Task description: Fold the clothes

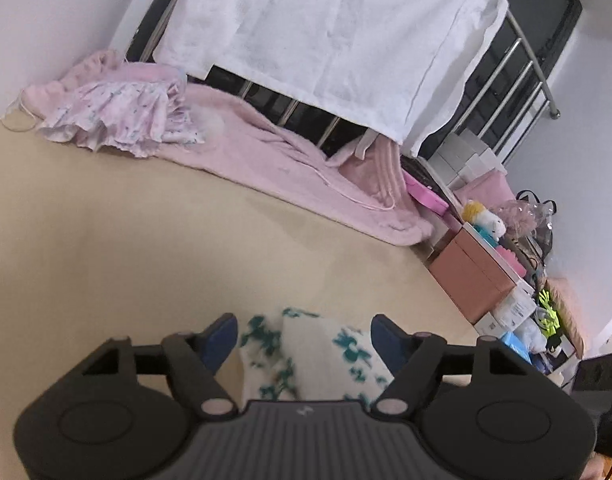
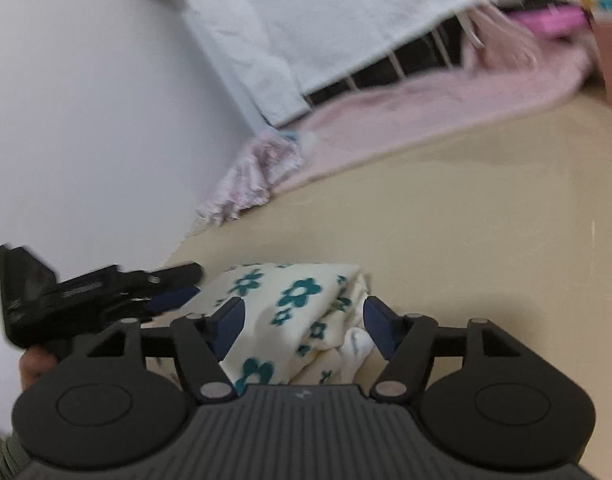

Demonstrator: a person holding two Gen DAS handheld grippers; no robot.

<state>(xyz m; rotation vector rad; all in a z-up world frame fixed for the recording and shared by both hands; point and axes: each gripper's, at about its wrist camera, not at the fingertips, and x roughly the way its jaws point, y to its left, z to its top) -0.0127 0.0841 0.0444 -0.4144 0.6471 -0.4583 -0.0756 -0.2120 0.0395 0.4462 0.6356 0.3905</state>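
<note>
Where walls meet, beige bed [image 1: 105,240].

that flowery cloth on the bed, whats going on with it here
A person is folding clothes with handheld tongs, one in each hand. The white garment with teal flowers lies bunched into a folded bundle on the beige bed surface. The right tongs and the left tongs both stand open on either side of it, with no pad visibly pressing the cloth. A pink fleece blanket and a frilly pink garment lie further back, untouched.
</note>
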